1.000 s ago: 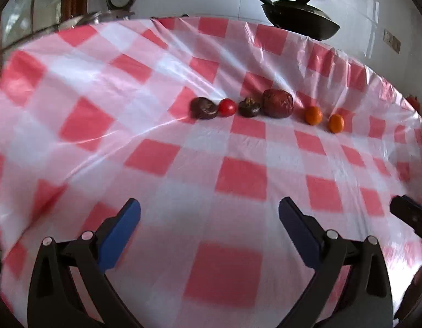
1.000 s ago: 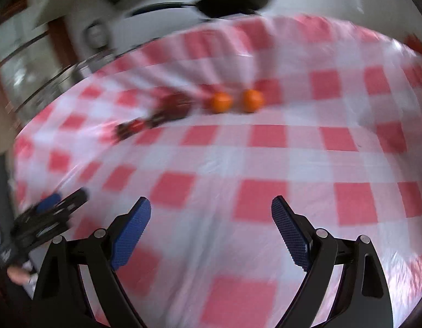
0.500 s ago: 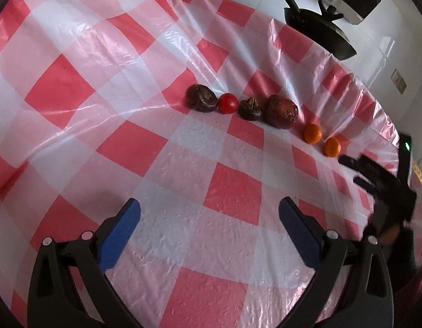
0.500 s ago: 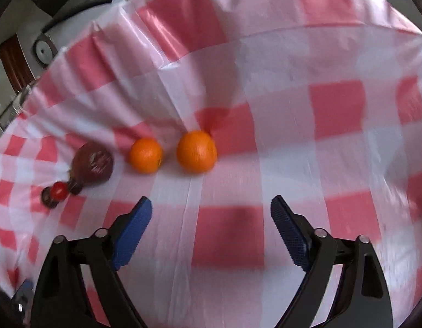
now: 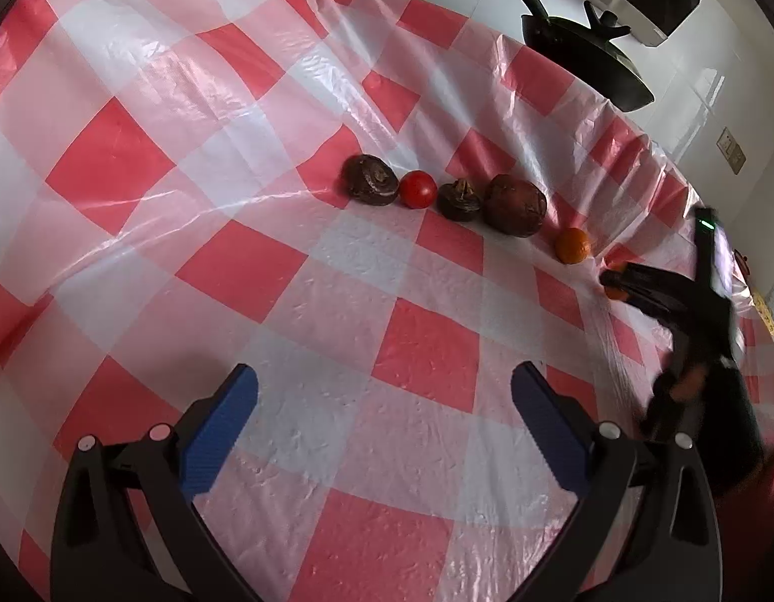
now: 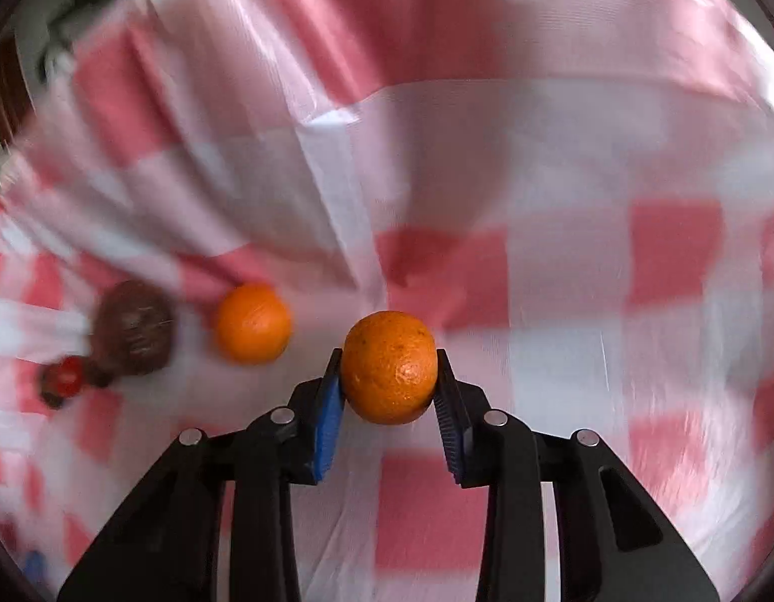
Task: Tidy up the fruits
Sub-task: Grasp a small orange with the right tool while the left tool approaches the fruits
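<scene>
A red and white checked tablecloth (image 5: 236, 271) covers the table. In the left view, your left gripper (image 5: 384, 396) is spread wide, holding nothing, well short of the tomato (image 5: 417, 189). In the right view, your right gripper (image 6: 388, 371) clamps the end orange (image 6: 389, 366), far from the tomato. You are in the pickup step; next, I think, lift it gently to its new place.

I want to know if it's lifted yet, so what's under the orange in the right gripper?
The right gripper pinches the orange. Checked tablecloth shows around it, but the spot directly underneath is hidden, so contact can't be judged.

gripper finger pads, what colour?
Blue, ribbed pads on black arms; clearest in the right wrist view, around the orange.
</scene>
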A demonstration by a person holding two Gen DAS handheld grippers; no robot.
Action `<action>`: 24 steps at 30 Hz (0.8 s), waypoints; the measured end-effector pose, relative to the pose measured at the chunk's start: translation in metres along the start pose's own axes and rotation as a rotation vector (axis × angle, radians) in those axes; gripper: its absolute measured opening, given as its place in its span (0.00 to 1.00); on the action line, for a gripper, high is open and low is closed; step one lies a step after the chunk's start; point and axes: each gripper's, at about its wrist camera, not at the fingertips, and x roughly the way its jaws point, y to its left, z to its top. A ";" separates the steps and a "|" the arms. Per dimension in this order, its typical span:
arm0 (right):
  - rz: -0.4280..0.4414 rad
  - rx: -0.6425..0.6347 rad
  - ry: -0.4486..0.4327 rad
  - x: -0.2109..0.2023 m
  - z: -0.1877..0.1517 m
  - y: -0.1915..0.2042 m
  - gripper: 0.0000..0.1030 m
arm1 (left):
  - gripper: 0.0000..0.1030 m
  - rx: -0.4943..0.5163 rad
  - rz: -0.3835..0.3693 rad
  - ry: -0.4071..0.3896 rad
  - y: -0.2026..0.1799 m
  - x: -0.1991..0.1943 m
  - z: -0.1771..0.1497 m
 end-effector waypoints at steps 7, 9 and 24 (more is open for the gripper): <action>0.154 0.202 -0.082 -0.040 -0.049 -0.030 0.33 | 0.98 0.013 -0.004 0.020 -0.001 0.002 0.000; 0.179 0.217 -0.120 -0.046 -0.051 -0.031 0.33 | 0.98 0.017 -0.014 0.044 -0.001 0.005 0.001; 0.232 0.209 -0.126 -0.049 -0.052 -0.030 0.33 | 0.98 0.317 0.113 0.036 -0.070 0.060 0.039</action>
